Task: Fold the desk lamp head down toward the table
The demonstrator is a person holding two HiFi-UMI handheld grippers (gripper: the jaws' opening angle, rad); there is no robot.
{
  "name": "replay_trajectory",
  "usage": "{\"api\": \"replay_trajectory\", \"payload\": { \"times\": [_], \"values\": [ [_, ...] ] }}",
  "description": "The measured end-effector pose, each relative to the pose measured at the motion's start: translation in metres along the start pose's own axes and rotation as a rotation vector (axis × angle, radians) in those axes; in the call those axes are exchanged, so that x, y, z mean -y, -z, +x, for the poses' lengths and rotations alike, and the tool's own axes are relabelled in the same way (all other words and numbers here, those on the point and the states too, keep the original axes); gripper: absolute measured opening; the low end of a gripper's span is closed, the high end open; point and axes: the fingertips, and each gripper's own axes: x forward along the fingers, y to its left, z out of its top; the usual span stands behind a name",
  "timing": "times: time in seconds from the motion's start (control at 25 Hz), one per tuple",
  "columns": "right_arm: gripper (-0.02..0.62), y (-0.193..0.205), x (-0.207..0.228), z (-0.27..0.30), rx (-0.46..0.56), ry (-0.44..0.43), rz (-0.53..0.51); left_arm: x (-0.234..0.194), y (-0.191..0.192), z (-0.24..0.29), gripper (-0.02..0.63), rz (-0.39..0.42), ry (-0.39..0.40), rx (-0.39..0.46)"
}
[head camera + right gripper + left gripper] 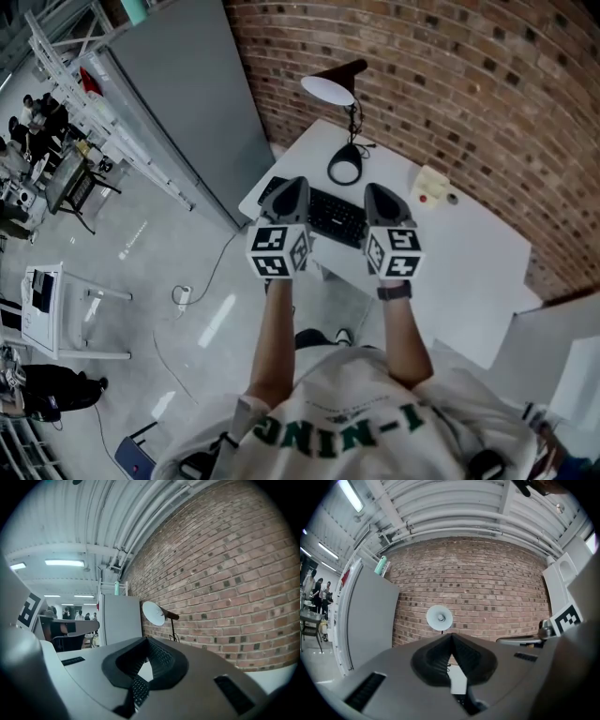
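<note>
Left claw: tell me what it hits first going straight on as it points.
Likely the lamp head, facing it just above the left claw's tips; passing under that, the brick wall. Depth is unclear.

Head view: red brick wall (469,84) from 12 to 3 o'clock. White table (478,272) against it at 2 o'clock. Grey partition panel (187,103) at 11. Glossy grey floor (141,272) from 7 to 10, with a cable (214,267) trailing on it. White metal rack (103,122) at 10, white cart (56,309) at 9. Left gripper view: white ribbed ceiling (454,503) with pipes, lit tube light (350,495) at 11.
</note>
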Motion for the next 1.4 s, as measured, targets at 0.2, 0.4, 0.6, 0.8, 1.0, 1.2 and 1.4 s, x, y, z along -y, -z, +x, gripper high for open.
{"api": "replay_trajectory", "payload": {
  "times": [0.2, 0.4, 0.6, 0.8, 1.0, 1.2, 1.4],
  "values": [
    [0.005, 0.004, 0.012, 0.018, -0.011, -0.016, 0.014, -0.007, -0.005, 0.024, 0.002, 0.010, -0.015, -0.013],
    [0.005, 0.005, 0.026, 0.041, -0.017, -0.024, 0.026, -0.015, -0.007, 0.044, 0.002, -0.012, -0.032, -0.008],
    [0.005, 0.009, 0.032, 0.073, -0.029, -0.020, 0.020, -0.029, -0.006, 0.078, 0.002, -0.001, -0.004, -0.012],
    [0.005, -0.005, 0.043, 0.099, -0.017, 0.009, 0.030, -0.044, -0.023, 0.112, 0.002, 0.026, 0.024, -0.006],
    [0.005, -0.013, 0.058, 0.126, -0.001, 0.032, 0.035, -0.056, -0.046, 0.141, 0.002, 0.106, 0.048, 0.005],
    [0.005, -0.015, 0.067, 0.143, -0.002, 0.048, 0.036, -0.068, -0.061, 0.167, 0.019, 0.211, 0.088, -0.015],
    [0.005, -0.021, 0.077, 0.153, 0.005, 0.064, 0.031, -0.084, -0.070, 0.192, 0.083, 0.307, 0.108, -0.047]
  ]
}}
